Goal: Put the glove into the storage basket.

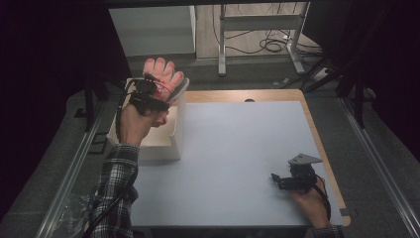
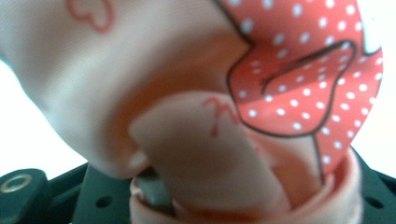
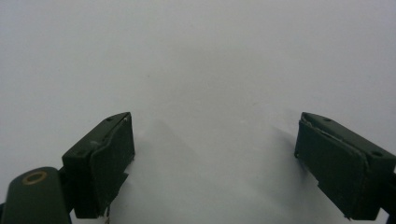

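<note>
My left gripper (image 1: 157, 91) is raised over the white box (image 1: 171, 144) at the table's left and is shut on a pink rubber glove (image 1: 161, 74), whose fingers stick up past it. Close up in the left gripper view, the glove (image 2: 187, 93) is pale pink with a red, white-dotted patch (image 2: 299, 70), and its cuff is bunched between the jaws. Near the table's front right corner, my right gripper (image 1: 278, 181) rests low on the surface, pointing left. In the right gripper view, the right gripper (image 3: 215, 158) is open over bare tabletop with nothing between its fingers.
The pale table (image 1: 237, 148) has a wooden rim along its back and right sides. The open-topped white box stands at its left edge. Behind the table are a desk frame's metal legs (image 1: 222, 44) and cables (image 1: 272, 44) on the floor.
</note>
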